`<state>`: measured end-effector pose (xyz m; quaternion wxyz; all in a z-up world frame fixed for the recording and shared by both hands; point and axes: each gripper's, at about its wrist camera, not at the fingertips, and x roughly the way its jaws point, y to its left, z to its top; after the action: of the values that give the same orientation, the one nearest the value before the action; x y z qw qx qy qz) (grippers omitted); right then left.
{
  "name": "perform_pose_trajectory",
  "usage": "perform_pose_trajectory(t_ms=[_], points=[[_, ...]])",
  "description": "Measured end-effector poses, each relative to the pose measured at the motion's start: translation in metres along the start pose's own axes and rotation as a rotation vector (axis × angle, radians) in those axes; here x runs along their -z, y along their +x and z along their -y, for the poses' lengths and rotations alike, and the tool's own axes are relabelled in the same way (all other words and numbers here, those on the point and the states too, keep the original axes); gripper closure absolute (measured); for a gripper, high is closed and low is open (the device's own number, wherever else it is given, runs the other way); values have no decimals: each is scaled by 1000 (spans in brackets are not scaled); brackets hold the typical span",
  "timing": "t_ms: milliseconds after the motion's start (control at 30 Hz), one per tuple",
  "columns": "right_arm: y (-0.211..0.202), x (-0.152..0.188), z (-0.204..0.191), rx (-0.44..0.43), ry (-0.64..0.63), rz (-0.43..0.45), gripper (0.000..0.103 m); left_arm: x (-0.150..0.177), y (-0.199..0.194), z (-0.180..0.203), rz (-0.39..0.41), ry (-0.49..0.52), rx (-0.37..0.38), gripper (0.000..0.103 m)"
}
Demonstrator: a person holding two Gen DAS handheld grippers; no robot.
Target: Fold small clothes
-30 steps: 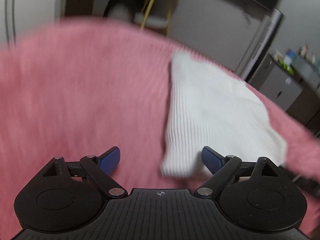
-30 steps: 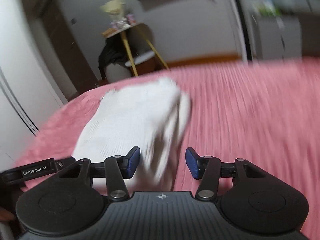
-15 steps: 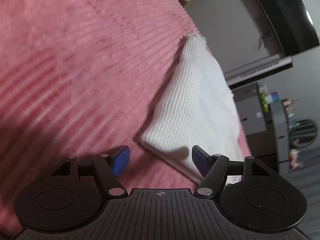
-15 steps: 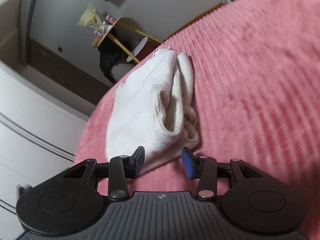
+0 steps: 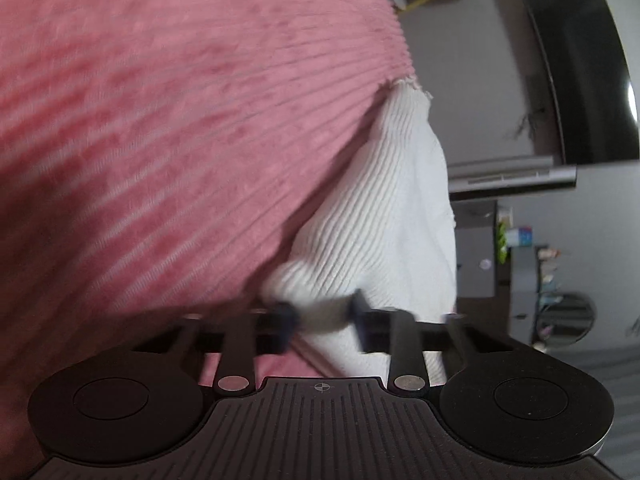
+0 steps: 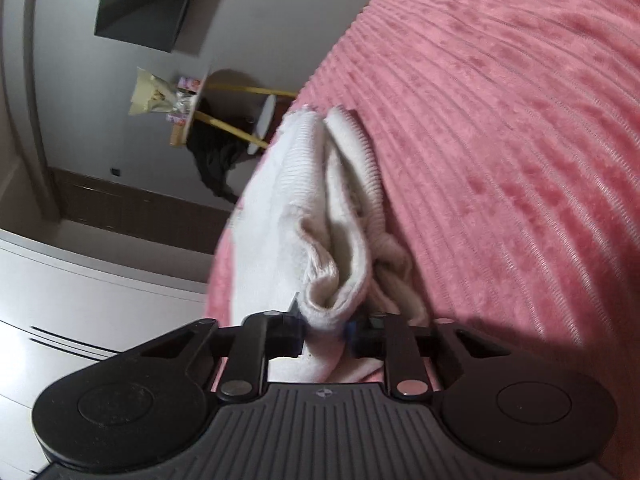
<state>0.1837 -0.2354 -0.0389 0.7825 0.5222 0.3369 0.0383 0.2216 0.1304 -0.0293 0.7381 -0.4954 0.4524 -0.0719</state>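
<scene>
White ribbed garment [image 5: 384,216] lies folded on a pink ribbed bedspread [image 5: 180,120], close to the bed's edge, with the room's floor and furniture beyond it. Left gripper [image 5: 322,320]: jaws closing, narrow, a near corner of the white cloth bunched between the blue pads, which press on it from both sides; the fingers are blurred. Right gripper [image 6: 325,330]: jaws closing, narrow, the near end of the garment [image 6: 320,208] pinched between them, with the open layered edge rising just beyond the pads. In the right wrist view the bedspread [image 6: 500,140] stretches off to the right and far side; the cloth's far end reaches the bed's edge.
</scene>
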Motion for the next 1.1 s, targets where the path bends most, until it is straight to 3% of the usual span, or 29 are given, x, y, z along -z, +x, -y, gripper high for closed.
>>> perform_pose_trajectory(t_ms=[100, 200, 267, 333, 400, 467, 567, 600, 733, 833, 933, 1100], points=[[-14, 13, -31, 104, -292, 101, 91, 6, -17, 18, 56, 133, -27, 87], [-18, 29, -50, 200, -514, 169, 92, 14, -17, 27, 78, 254, -125, 88], [-7, 40, -51, 310, -651, 170, 91, 17, -8, 23, 76, 301, -197, 88], [8, 43, -40, 360, -688, 123, 88, 18, -5, 23, 72, 335, -211, 87], [6, 40, -43, 371, -722, 118, 78, 15, -13, 31, 52, 355, -224, 83], [-2, 34, -52, 412, -757, 112, 55, 11, -27, 35, 61, 360, -266, 80], [-23, 27, -64, 415, -790, 183, 55, 14, -46, 54, 213, 469, -388, 79], [-23, 29, -69, 416, -822, 204, 56, 15, -46, 63, 249, 515, -394, 78], [-2, 42, -99, 401, -1070, 240, 65, 18, -16, 96, 257, 670, -347, 67], [31, 42, -113, 416, -1194, 243, 72, 14, 25, 109, 267, 766, -472, 65], [62, 34, -109, 504, -1278, 232, 72, 15, 50, 112, 299, 867, -571, 60], [82, 38, -92, 545, -1424, 254, 72, 29, 70, 107, 360, 1018, -665, 57]])
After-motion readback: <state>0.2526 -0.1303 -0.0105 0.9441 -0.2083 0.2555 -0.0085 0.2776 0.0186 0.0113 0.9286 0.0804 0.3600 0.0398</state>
